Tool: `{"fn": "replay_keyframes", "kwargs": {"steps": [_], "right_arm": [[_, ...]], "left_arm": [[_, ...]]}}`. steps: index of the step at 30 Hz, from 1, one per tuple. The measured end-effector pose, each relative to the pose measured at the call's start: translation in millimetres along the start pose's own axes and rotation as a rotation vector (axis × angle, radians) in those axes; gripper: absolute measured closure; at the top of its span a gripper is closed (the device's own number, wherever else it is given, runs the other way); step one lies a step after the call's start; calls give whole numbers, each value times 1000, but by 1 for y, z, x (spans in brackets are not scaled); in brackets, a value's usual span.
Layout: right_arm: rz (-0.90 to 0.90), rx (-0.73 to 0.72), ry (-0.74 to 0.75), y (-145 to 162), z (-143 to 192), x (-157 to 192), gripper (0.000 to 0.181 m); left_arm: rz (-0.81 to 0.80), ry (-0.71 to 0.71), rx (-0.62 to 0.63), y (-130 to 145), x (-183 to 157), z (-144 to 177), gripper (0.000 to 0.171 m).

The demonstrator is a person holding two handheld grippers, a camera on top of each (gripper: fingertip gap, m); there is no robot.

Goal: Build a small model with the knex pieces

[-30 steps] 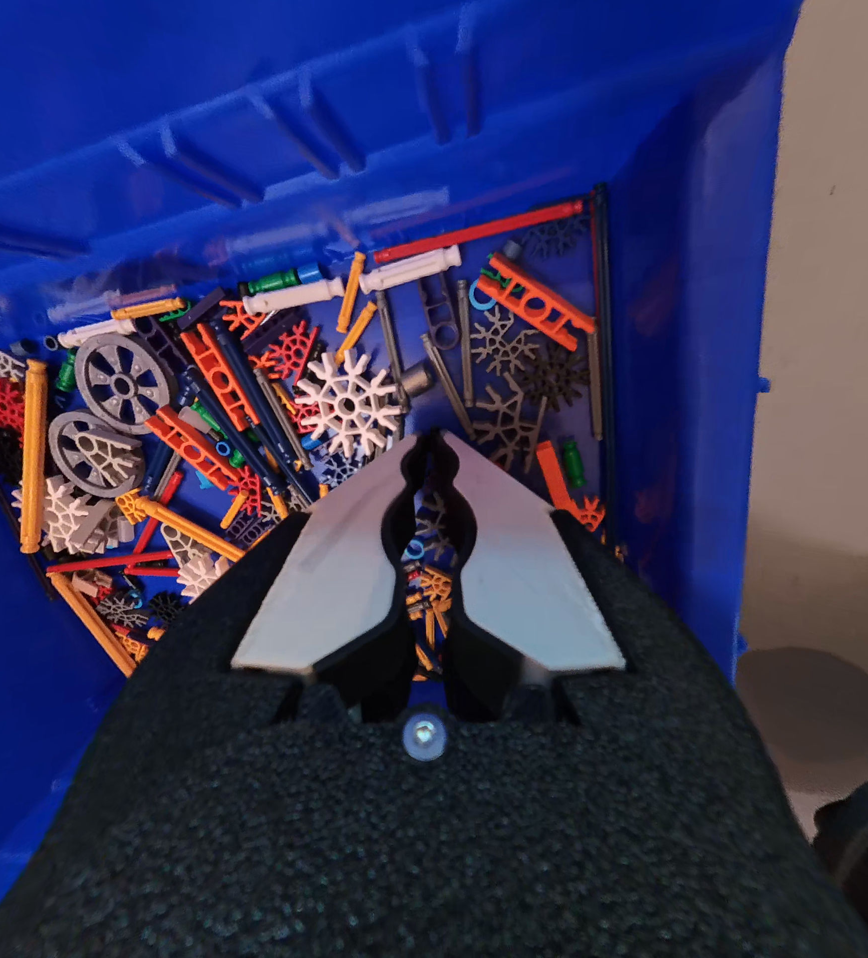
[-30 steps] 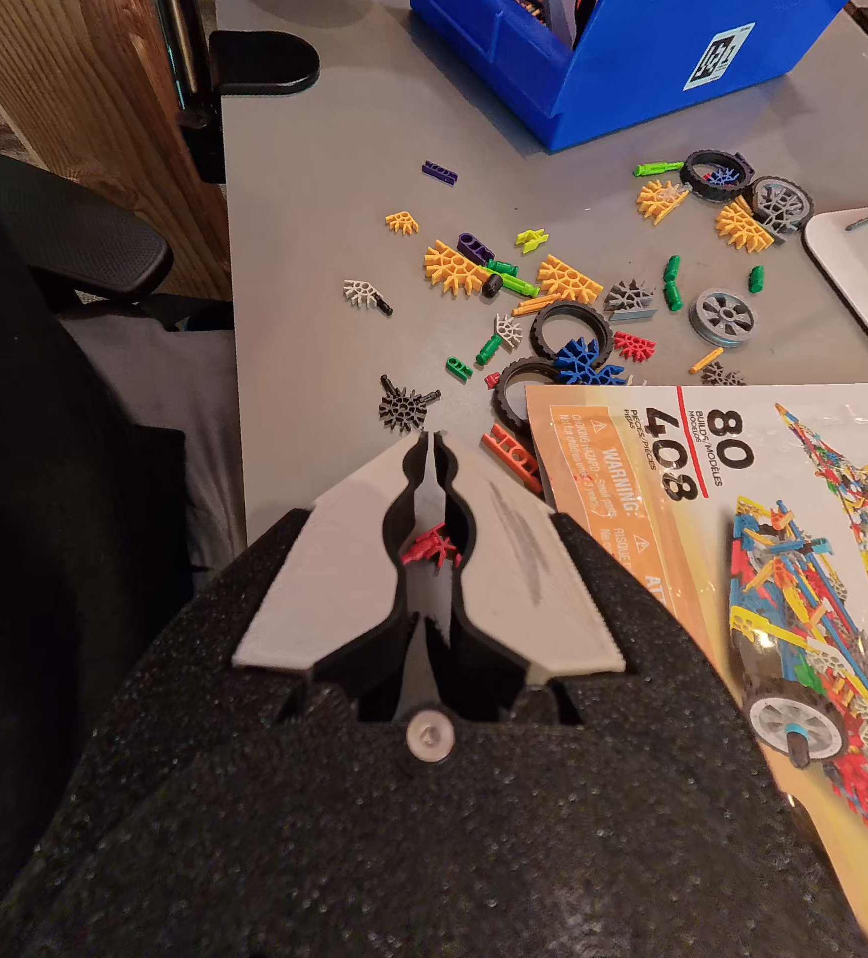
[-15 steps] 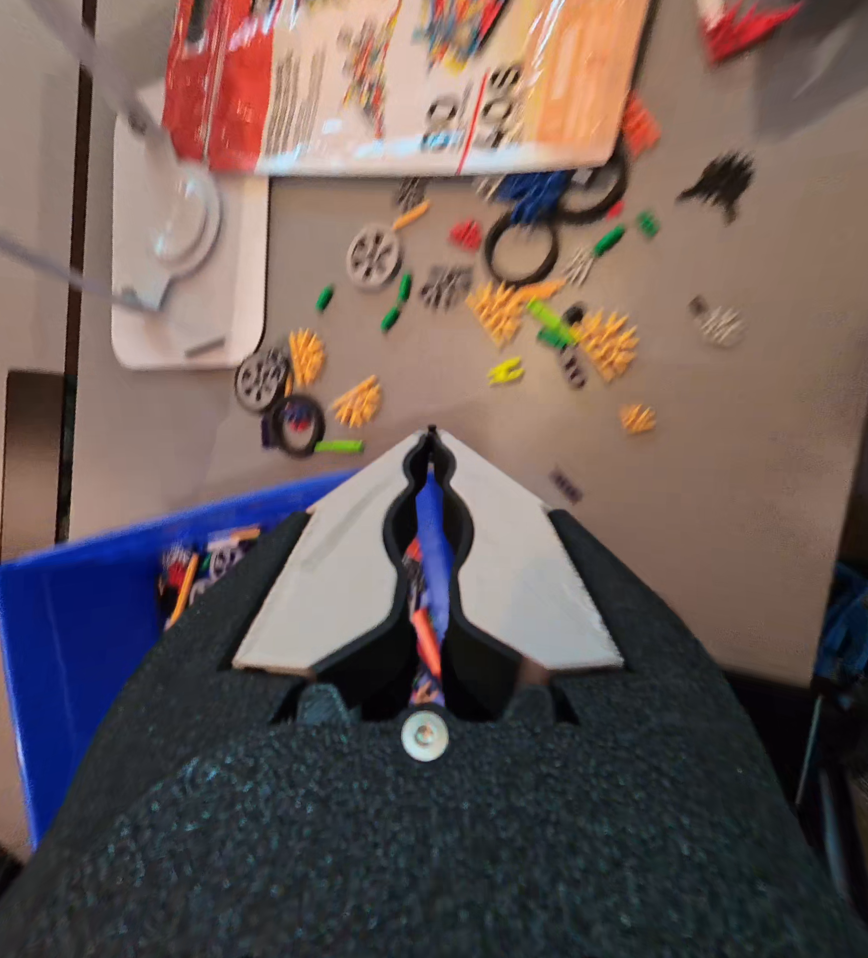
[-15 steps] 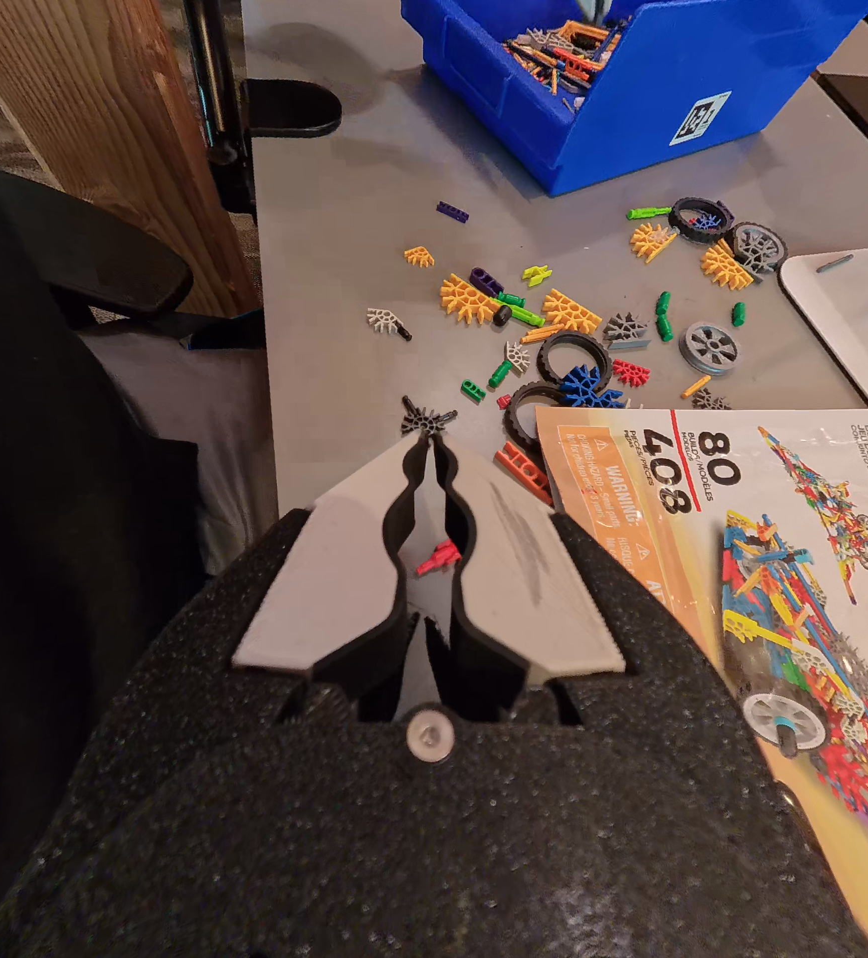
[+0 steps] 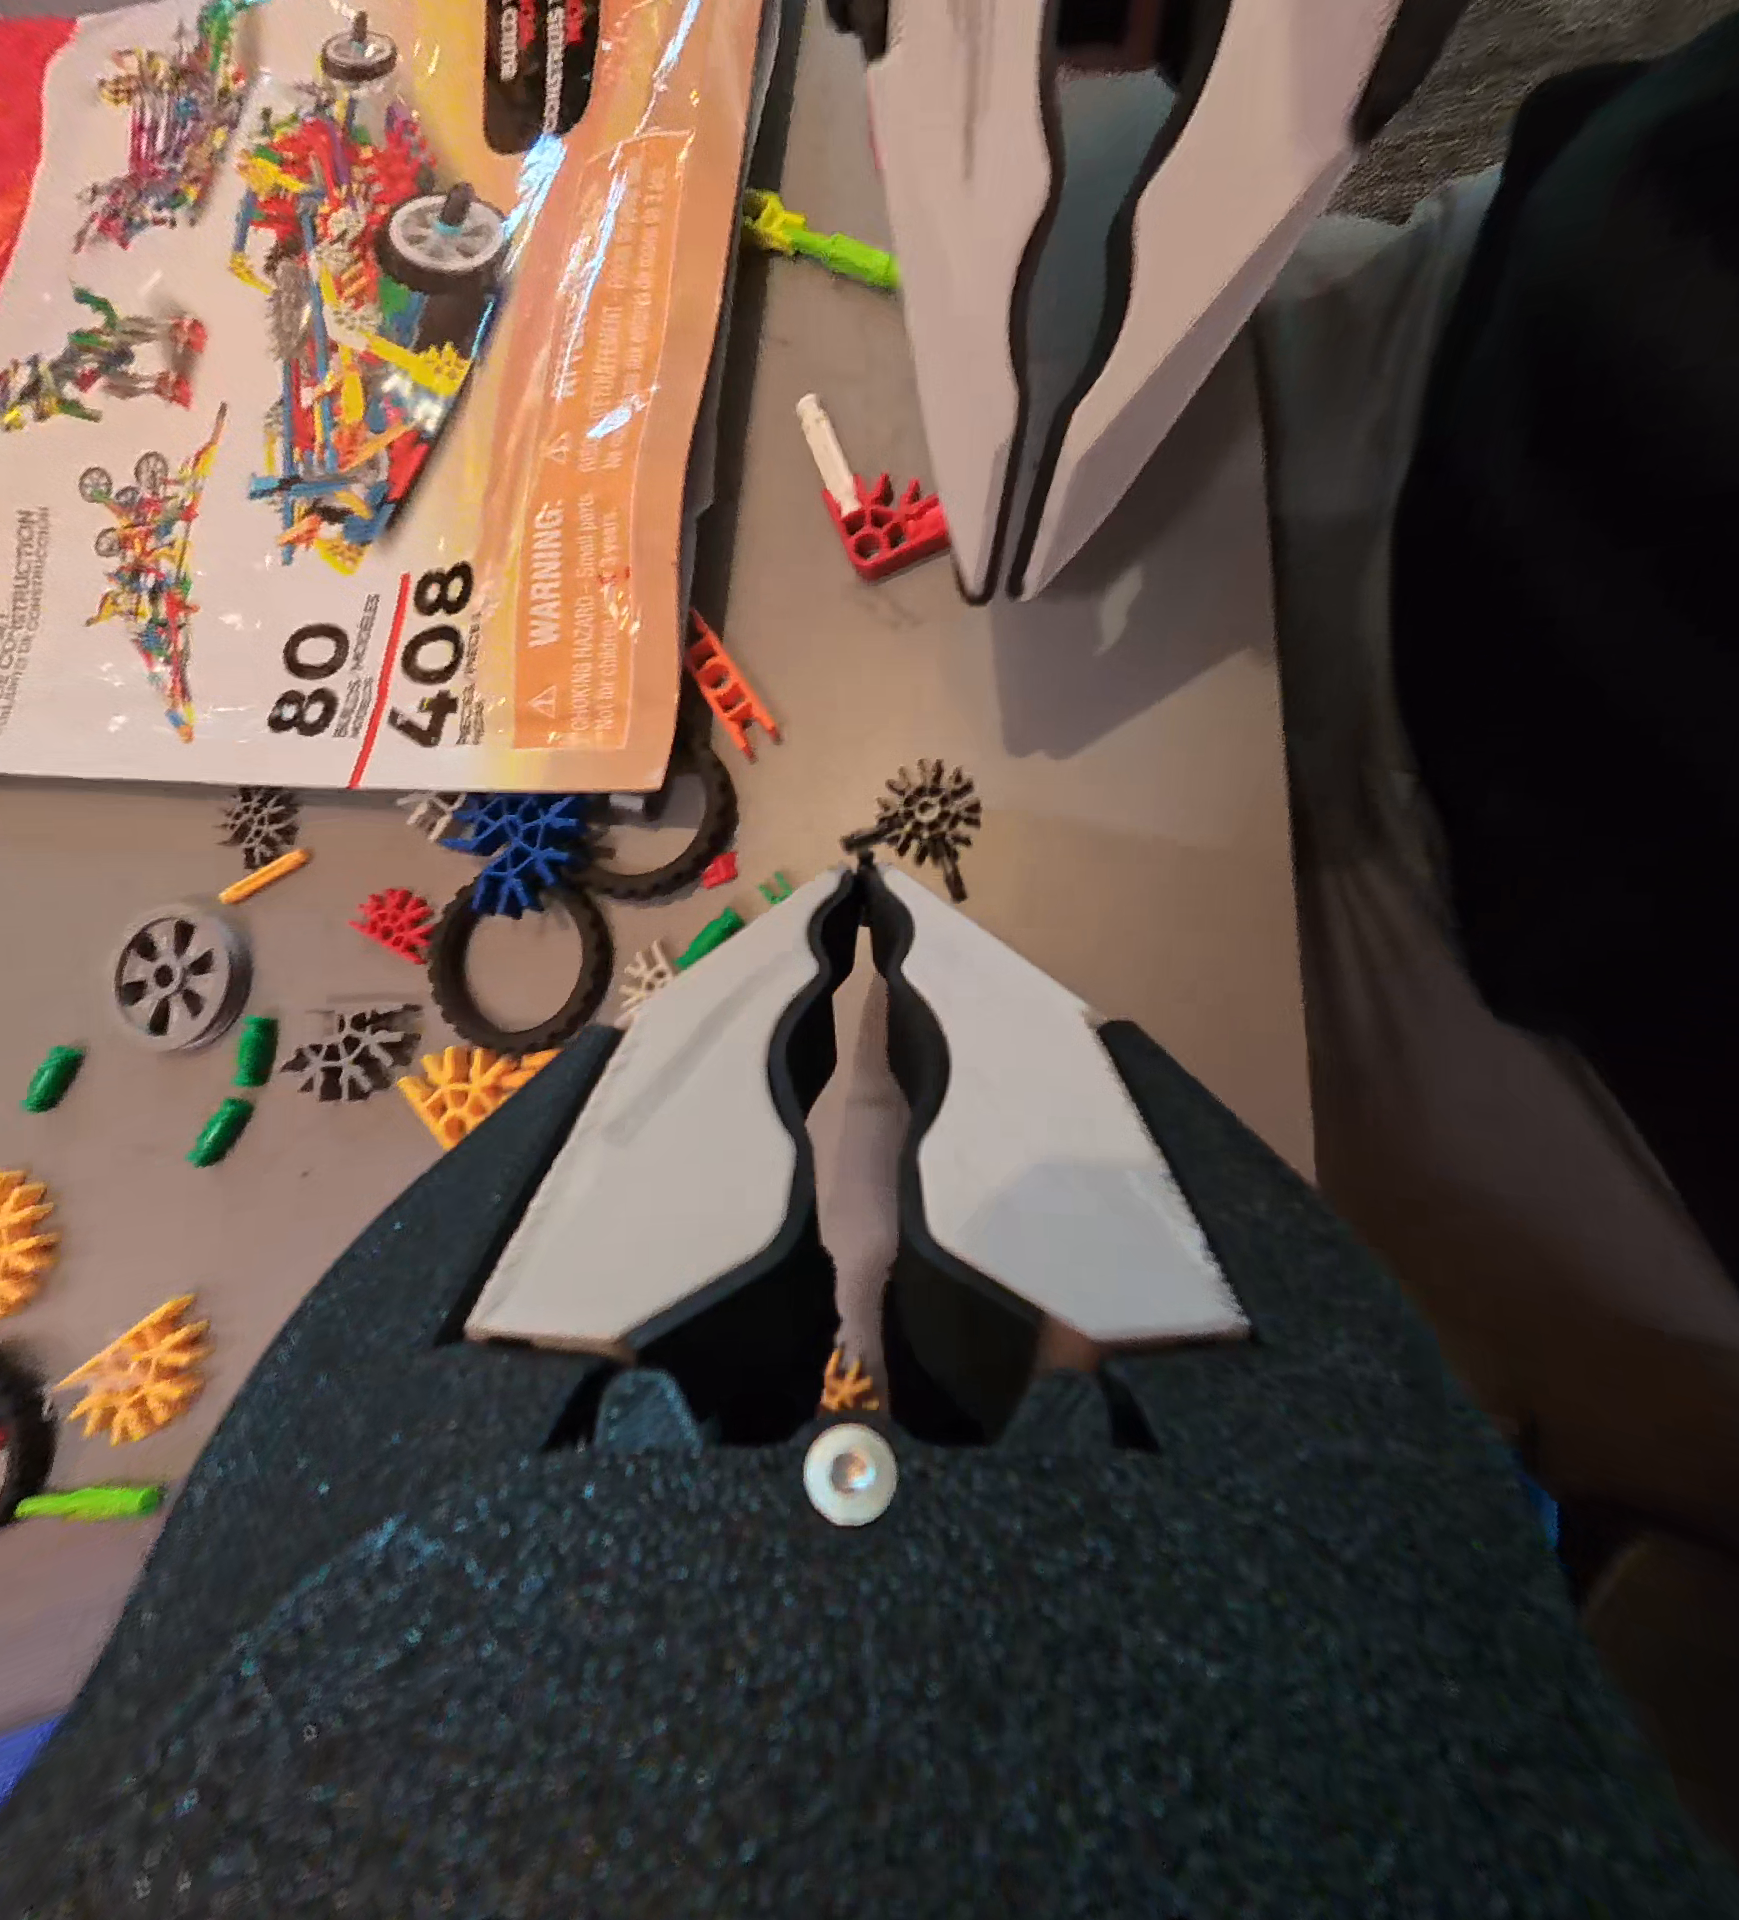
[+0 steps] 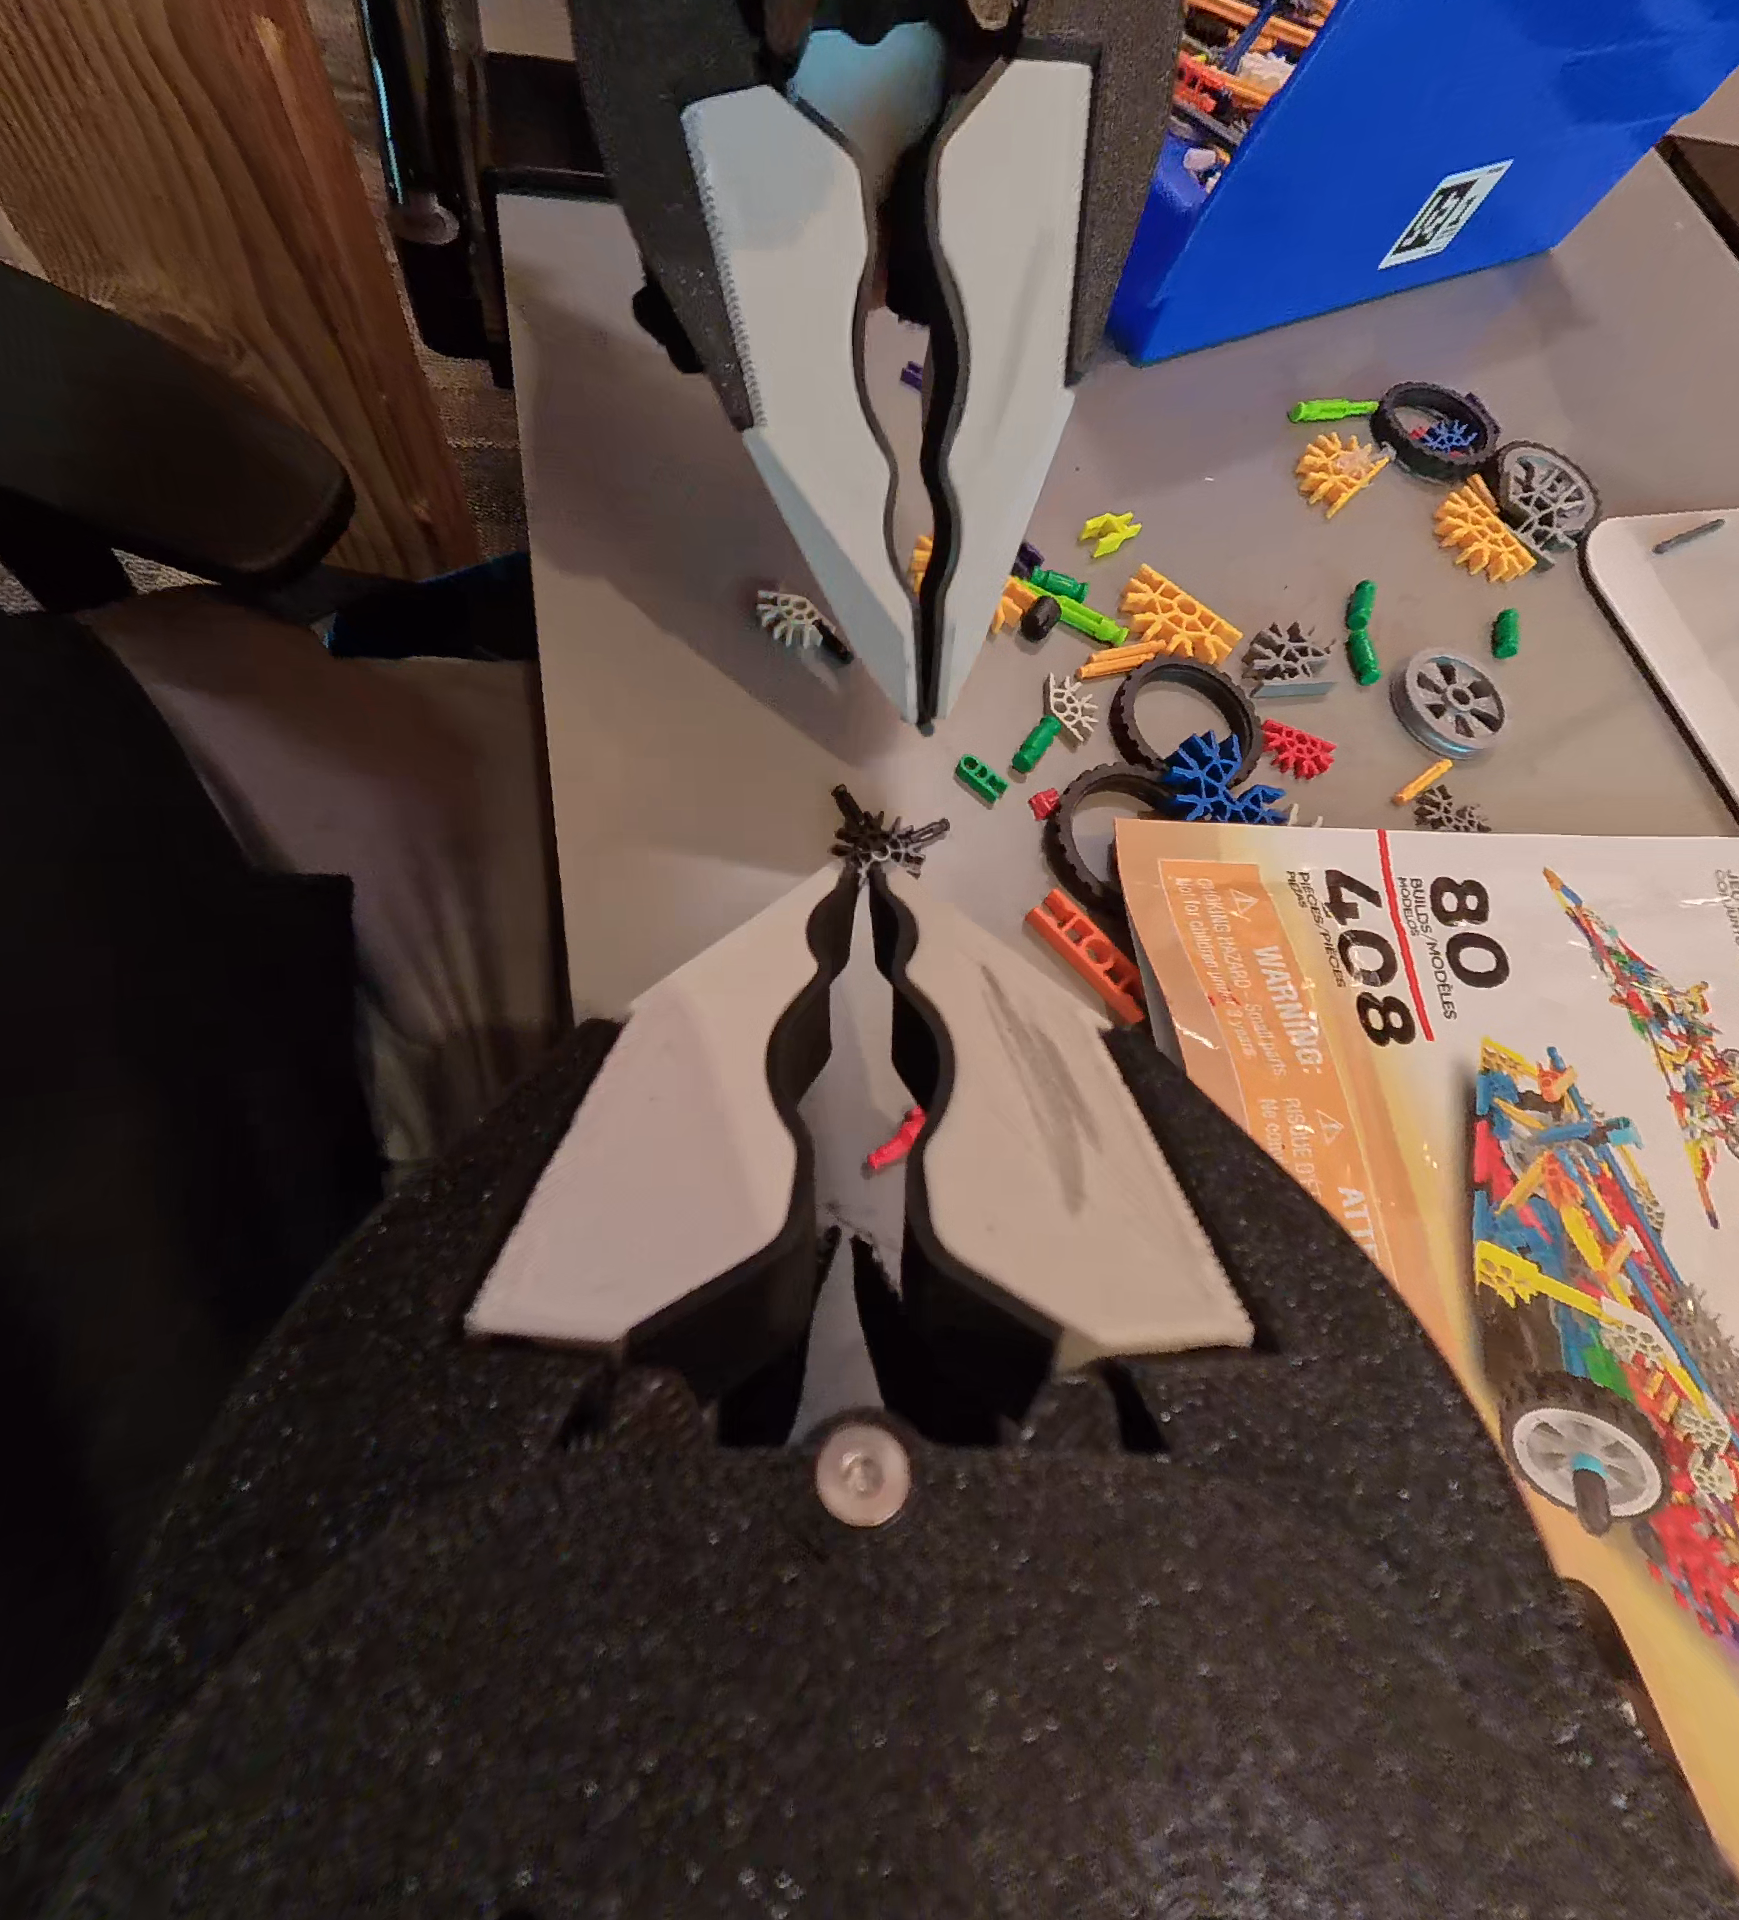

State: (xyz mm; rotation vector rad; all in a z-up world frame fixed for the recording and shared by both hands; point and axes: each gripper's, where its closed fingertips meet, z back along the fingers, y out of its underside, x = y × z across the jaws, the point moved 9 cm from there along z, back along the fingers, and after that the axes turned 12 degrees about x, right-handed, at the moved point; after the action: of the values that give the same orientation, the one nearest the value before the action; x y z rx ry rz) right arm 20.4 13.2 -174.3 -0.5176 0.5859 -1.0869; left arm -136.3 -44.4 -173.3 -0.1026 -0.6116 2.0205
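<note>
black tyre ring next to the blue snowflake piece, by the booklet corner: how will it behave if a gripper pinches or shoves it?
The black tyre lies flat on the table, so it probably won't roll unless tipped onto its tread. It is a hollow ring with no hub, so it likely squashes when pinched. The blue snowflake piece overlaps it, so a shove would probably drag that along.

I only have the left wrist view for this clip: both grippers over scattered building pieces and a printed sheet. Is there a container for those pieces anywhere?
Observer: Yes. The right wrist view shows a blue bin on the table behind the left gripper, with pieces inside.
Operator: Anything beyond the grey wheel?
Observer: A white tray near the table's edge, with a small grey rod lying on it.
Operator: And beside the table?
Observer: A black chair armrest, with a wooden panel behind it.
</note>
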Motion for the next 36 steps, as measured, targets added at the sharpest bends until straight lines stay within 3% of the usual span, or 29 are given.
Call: {"fn": "replay_keyframes", "kwargs": {"steps": [5, 13, 36], "right_arm": [[-4, 25, 9, 2, -7, -5, 180], [-7, 61, -5, 6, -16, -12, 179], [-1, 96, -73, 10, -19, -16, 180]], "left_arm": [[20, 10, -54, -16, -5, -11, 171], [5, 12, -39, -28, -13, -32, 171], [-132, -112, -62, -31, -19, -28, 171]]}}
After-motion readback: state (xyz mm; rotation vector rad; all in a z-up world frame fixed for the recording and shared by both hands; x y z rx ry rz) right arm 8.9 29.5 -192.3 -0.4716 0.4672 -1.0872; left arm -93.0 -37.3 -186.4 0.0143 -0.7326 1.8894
